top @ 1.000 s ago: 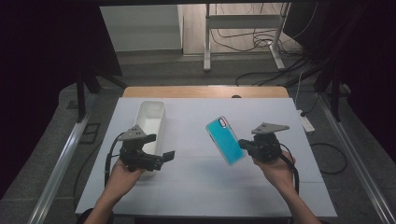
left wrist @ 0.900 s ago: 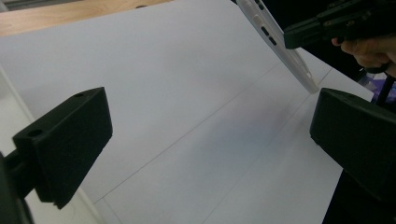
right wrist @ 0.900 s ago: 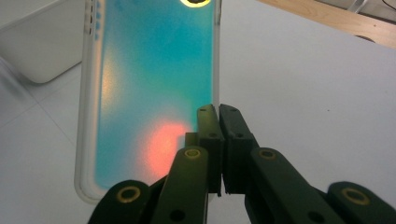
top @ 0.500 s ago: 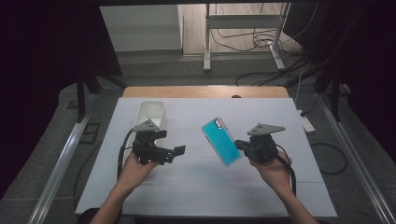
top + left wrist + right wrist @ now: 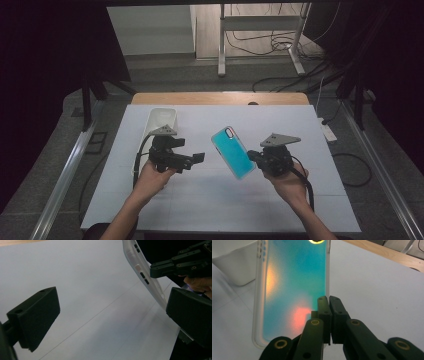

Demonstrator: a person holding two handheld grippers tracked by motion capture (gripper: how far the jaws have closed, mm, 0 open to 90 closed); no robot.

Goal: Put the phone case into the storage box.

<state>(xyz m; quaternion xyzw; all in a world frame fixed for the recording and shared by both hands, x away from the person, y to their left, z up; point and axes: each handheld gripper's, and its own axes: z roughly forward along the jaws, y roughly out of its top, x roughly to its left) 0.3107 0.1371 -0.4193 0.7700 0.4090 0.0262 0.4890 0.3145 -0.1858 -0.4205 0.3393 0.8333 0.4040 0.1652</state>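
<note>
A teal phone case (image 5: 232, 152) with a clear rim hangs tilted above the white table (image 5: 215, 205), right of centre. My right gripper (image 5: 256, 159) is shut on its lower right edge, and in the right gripper view the jaws of this right gripper (image 5: 329, 300) are pinched together on the rim of the phone case (image 5: 292, 285). To the left of the case, my left gripper (image 5: 194, 159) points at it with jaws wide apart and nothing between them. In the left gripper view, the left gripper (image 5: 112, 315) faces the case's side edge (image 5: 143, 277), which is close ahead but not touched.
A white tub (image 5: 162, 120) stands on the table behind my left hand, also at the upper left of the right gripper view as a white tub (image 5: 234, 265). A wooden strip (image 5: 215, 98) borders the far side. Cables and a metal stand lie on the floor beyond.
My left gripper has moved right, away from the white tub and toward the phone case. The right gripper and the case have stayed nearly in place.
</note>
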